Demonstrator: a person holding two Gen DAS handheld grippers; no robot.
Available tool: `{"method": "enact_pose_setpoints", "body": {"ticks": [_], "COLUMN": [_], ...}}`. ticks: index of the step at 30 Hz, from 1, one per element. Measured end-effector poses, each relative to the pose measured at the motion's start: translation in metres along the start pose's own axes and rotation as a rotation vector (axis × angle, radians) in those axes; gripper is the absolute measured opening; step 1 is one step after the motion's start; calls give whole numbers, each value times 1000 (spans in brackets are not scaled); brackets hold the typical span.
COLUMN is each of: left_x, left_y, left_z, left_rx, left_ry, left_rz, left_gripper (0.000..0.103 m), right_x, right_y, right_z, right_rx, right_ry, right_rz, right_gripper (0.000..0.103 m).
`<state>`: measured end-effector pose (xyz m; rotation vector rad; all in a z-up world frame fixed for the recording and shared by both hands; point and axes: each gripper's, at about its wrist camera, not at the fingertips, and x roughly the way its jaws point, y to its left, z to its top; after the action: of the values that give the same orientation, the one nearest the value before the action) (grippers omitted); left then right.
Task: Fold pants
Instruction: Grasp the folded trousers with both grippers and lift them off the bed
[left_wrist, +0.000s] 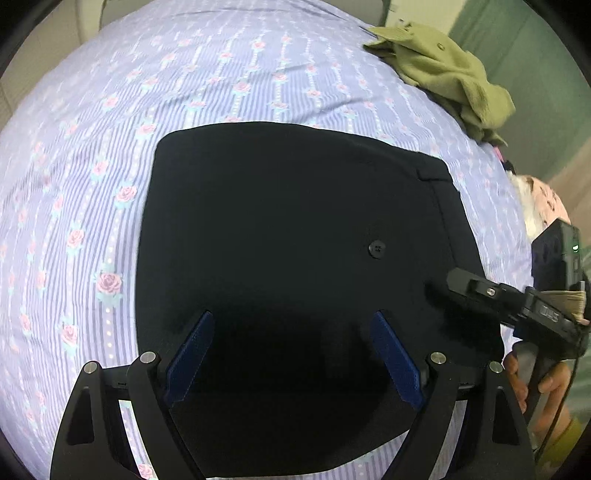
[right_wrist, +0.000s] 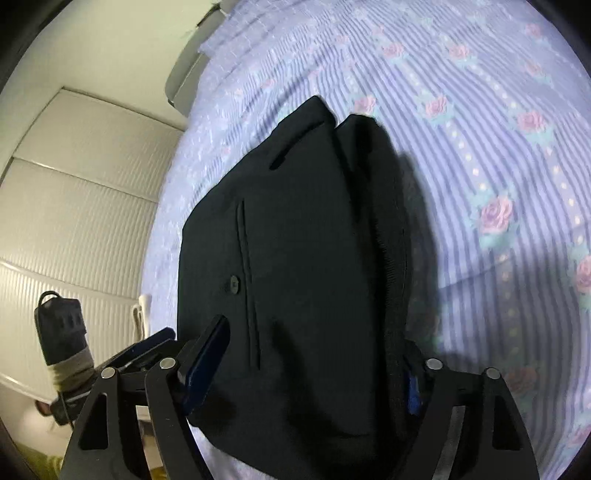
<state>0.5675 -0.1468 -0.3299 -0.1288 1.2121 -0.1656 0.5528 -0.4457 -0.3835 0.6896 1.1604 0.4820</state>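
Both grippers, left (left_wrist: 291, 354) and right (right_wrist: 314, 354), low over the folded black pants (left_wrist: 295, 236), jaws apart, empty.

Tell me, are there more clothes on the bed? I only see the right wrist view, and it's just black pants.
Observer: Yes. An olive green garment lies crumpled at the far edge of the bed, apart from the black pants.
Operator: What's the other hand-held gripper doing?
Observer: The left hand-held gripper hangs open over the pants' near end, holding nothing.
Operator: Anything else?
Observer: Something pink and patterned shows at the right of the left wrist view. I can't tell what it is.
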Motion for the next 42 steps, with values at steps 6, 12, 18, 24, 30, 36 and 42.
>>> {"method": "enact_pose_setpoints", "body": {"ticks": [6, 12, 18, 24, 30, 36, 42], "left_x": [-3, -16, -17, 9, 41, 36, 13], "left_y": [3, 34, 86, 115, 117, 106, 91], "left_z": [-5, -2, 6, 9, 9, 15, 18], "left_rx": [39, 50, 10, -37, -44, -124, -100], "left_ry": [0, -16, -18, 25, 64, 100, 30], "left_rz": [29, 57, 55, -118, -226, -359, -417], "left_gripper": [87, 87, 87, 87, 87, 64, 61], "right_x": [9, -9, 6, 19, 23, 28, 32], "right_y": [-20, 38, 81, 60, 64, 63, 60], "right_z": [6, 5, 6, 0, 0, 2, 6], "right_rx": [212, 82, -148, -163, -188, -184, -176], "right_ry": [-13, -6, -28, -30, -28, -29, -23], "right_rz": [-29, -182, -551, -654, -664, -663, -658], "right_gripper": [52, 28, 27, 28, 28, 29, 29]}}
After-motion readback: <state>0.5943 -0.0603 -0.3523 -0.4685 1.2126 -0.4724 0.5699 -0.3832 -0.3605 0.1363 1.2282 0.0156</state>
